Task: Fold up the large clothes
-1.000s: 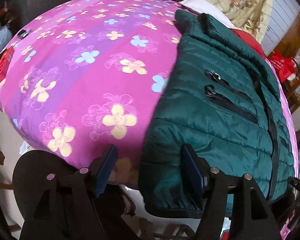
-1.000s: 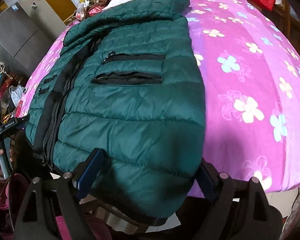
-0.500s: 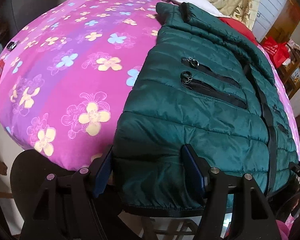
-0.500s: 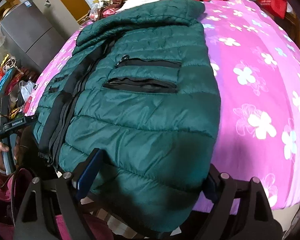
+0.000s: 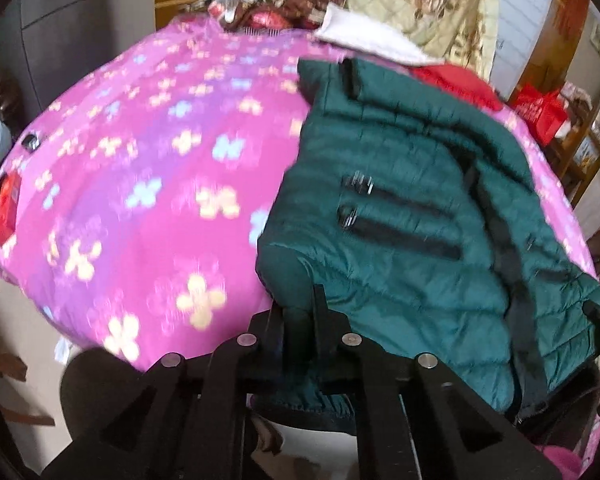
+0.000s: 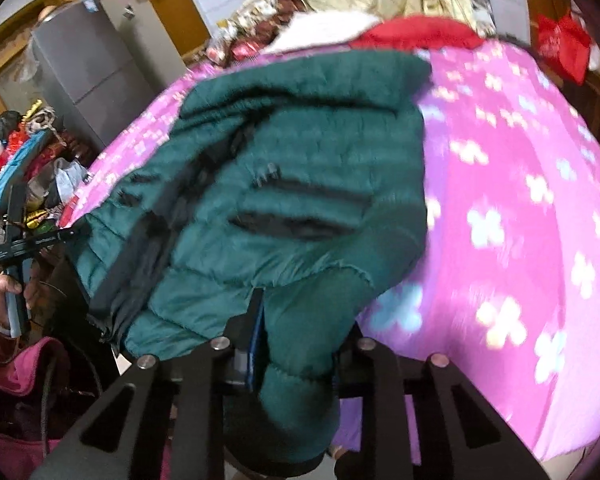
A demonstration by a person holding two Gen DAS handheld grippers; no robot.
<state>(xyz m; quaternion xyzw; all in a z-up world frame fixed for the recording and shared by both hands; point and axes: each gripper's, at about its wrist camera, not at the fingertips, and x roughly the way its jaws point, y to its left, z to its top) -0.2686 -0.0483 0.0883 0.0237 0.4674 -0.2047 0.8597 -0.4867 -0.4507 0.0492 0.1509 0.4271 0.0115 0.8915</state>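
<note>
Pink bedspread [image 5: 140, 200]; both grippers [image 5: 298, 312] [image 6: 296, 320] pinch jacket [image 5: 400, 220] hem.

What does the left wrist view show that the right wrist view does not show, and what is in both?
Only the left wrist view: the left gripper closed on the hem of the green jacket, and a small dark object at the bedspread's far left edge.

Only the right wrist view: the right gripper closed on the hem, a grey cabinet, and the person's hand gripping the other handle.

Both: the jacket, the pink flowered bedspread, a red garment.
</note>
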